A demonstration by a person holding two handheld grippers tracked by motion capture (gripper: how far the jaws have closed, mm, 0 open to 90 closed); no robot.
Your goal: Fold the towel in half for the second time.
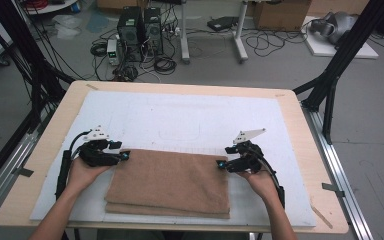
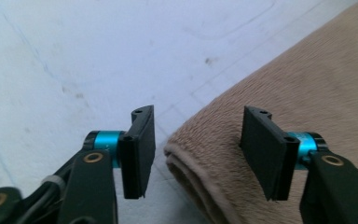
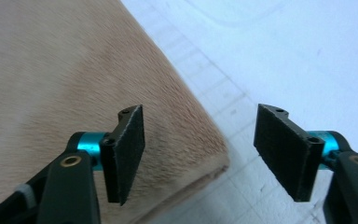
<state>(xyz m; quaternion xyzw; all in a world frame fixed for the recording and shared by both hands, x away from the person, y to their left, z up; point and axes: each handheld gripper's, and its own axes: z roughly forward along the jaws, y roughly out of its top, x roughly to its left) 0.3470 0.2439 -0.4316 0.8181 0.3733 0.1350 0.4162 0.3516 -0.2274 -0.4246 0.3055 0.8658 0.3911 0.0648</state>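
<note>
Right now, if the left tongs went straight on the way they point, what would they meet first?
Probably the folded brown towel: its far-left corner already lies between the open left tongs, untouched by either pad. Depth is unclear; angled slightly down, they might touch the white mat instead.

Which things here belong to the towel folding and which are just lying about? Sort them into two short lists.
Part of the job:
- folded brown towel
- left gripper, jaws open at the towel's far left corner
- right gripper, jaws open at its far right corner
- white mat under the towel

Lying about:
- computer towers on the floor
- loose cables
- cardboard box
</note>
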